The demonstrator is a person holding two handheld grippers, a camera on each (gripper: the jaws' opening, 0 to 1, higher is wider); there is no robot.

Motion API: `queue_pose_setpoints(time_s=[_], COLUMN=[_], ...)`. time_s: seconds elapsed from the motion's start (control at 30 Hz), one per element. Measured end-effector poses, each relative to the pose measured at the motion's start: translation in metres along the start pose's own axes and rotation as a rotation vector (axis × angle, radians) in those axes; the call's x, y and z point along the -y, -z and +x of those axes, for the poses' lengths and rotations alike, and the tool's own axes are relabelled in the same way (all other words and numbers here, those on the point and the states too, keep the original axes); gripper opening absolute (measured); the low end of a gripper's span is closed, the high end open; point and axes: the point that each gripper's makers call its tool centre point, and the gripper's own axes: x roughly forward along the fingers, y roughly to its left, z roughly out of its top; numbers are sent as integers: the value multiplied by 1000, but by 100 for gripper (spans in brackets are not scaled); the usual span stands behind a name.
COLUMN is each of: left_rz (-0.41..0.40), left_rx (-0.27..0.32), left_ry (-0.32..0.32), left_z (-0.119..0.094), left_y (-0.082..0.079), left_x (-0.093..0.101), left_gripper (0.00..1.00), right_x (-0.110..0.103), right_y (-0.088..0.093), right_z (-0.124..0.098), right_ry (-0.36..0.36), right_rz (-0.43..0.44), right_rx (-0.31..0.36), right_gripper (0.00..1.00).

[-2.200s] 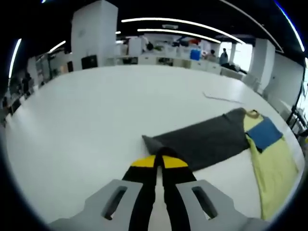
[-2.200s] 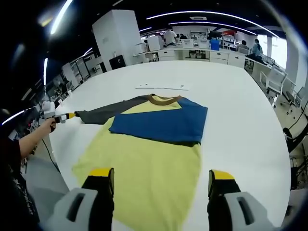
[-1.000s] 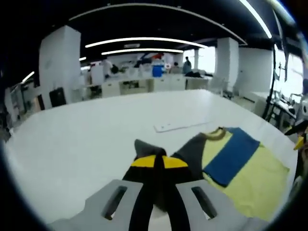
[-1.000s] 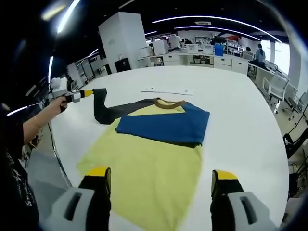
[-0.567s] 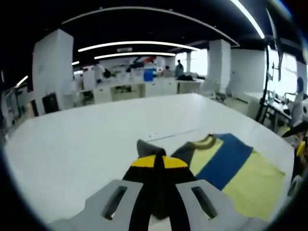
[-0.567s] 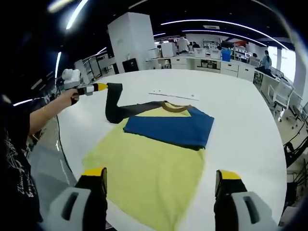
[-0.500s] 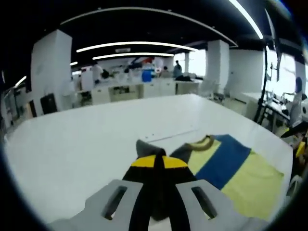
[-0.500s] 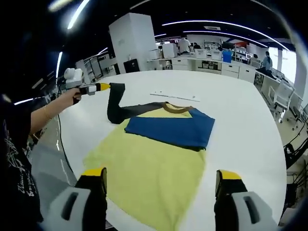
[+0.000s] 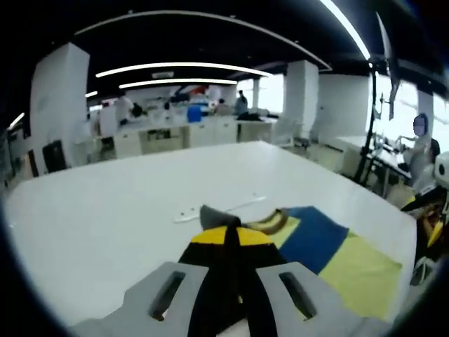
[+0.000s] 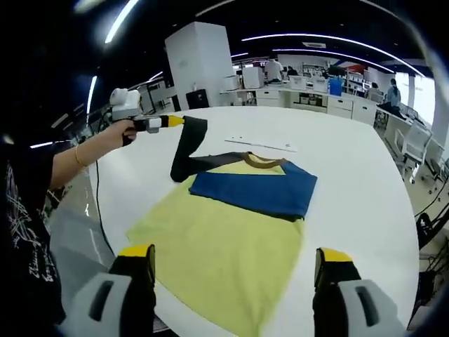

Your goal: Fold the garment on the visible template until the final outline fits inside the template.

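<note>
Left gripper [image 10: 175, 121] pinching grey sleeve [image 10: 186, 147] aloft; right gripper [image 10: 230, 256] spread, idle. Shirt [image 10: 224, 232] flat mid-table [image 10: 365, 182]. Best carried inward, laid over blue fold [image 10: 256, 188], taut, unwrinkled.

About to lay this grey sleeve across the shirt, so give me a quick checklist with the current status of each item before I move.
1. Left tongs shut on the grey sleeve: ok.
2. Sleeve lifted off the white table: ok.
3. Blue sleeve already folded over the yellow shirt body: ok.
4. Right tongs open and holding nothing: ok.
5. Whole shirt in sight in the right gripper view: ok.
6. Template outline under the shirt: cannot tell.
</note>
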Motion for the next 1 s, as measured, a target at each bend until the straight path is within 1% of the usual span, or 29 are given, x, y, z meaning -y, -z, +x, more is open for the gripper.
queue_pose_setpoints(time_s=[0.1, 0.23, 0.37, 0.47, 0.53, 0.6, 0.7, 0.8, 1.0], left_rz=[5, -4, -4, -2, 8, -10, -35, -27, -30], left_rx=[2, 6, -1, -1, 1, -13, -14, -18, -16], left_ry=[25, 49, 67, 95, 103, 111, 134, 150, 205], left_z=[10, 22, 33, 42, 48, 52, 59, 65, 71], left_y=[-3, -4, -1, 0, 0, 3, 4, 4, 5], left_x=[15, 28, 43, 58, 62, 67, 77, 86, 111], left_gripper=[0, 0, 0, 0, 0, 0, 0, 0, 0], right_x=[3, 7, 9, 12, 13, 13, 14, 14, 15], right_y=[5, 10, 13, 14, 16, 17, 17, 16, 21], right_z=[-1, -2, -3, -4, -4, -3, -2, -2, -2], right_ry=[8, 14, 19, 30, 35, 35, 37, 39, 46], right_rz=[8, 20, 31, 34, 40, 40, 43, 47, 56], right_rx=[-10, -17, -21, -25, -31, -36, -38, -37, -48], right_gripper=[94, 94, 94, 94, 94, 94, 94, 94, 94])
